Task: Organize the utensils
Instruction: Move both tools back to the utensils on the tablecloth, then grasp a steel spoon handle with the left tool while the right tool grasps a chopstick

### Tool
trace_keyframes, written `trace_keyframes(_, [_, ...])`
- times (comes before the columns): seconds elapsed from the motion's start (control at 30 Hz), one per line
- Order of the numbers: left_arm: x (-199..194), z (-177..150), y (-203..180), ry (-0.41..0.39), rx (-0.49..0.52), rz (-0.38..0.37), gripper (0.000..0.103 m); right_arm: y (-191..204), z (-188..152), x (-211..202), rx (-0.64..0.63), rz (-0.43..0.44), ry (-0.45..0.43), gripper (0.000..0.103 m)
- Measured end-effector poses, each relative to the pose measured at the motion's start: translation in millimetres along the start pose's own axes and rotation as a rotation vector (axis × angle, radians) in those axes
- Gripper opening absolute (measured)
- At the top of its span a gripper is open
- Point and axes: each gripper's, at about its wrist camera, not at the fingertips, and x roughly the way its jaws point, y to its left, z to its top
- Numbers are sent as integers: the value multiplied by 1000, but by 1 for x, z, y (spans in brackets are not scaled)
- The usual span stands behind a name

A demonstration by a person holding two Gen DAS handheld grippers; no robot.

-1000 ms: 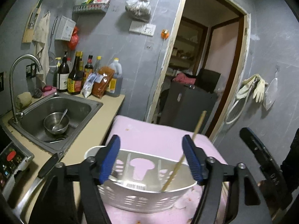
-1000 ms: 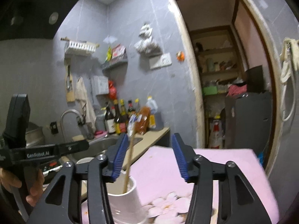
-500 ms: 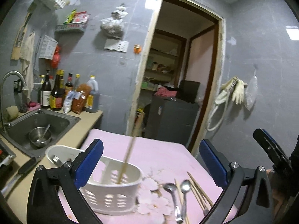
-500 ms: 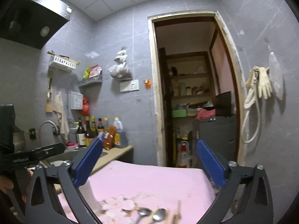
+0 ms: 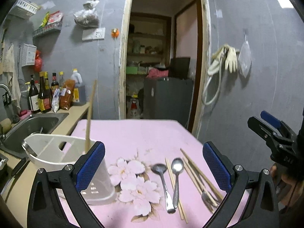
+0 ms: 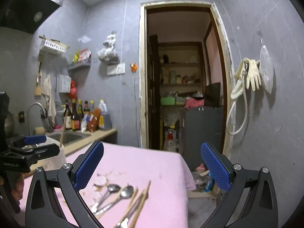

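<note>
A white utensil holder [image 5: 57, 157] stands at the left of the pink flowered table [image 5: 136, 133] with one chopstick [image 5: 90, 114] upright in it. Two metal spoons [image 5: 169, 178], several wooden chopsticks [image 5: 197, 172] and a fork [image 5: 208, 197] lie loose on the cloth to its right. My left gripper [image 5: 153, 167] is open and empty above the table, just right of the holder. My right gripper [image 6: 152, 167] is open and empty above the spoons [image 6: 114, 193] and chopsticks [image 6: 138, 201]; it also shows at the right edge of the left wrist view [image 5: 273, 133].
A counter with a steel sink [image 5: 28, 127] and several sauce bottles [image 5: 43, 95] runs along the left. An open doorway [image 5: 163, 66] with shelves and a dark cabinet lies behind the table. Gloves and a hose [image 5: 226, 62] hang on the right wall.
Both grippers opened wide and drew back from the holder, swinging right. The chopstick was let go into the holder. The loose spoons and chopsticks came into view.
</note>
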Motion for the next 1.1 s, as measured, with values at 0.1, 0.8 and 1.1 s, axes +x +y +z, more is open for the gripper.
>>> trace_keyframes(0.1, [12,-8,-6,46,17,7,101,-5,-9,8,3,0,55,103])
trace_keyframes(0.8, [98,-47,-17,387,65,-21,76,-11,-60,71,-12,108,490,51])
trace_keyframes(1.1, [134,-56,-1,534,-11,-47,49,-1,-79,103,-10,163,690,33])
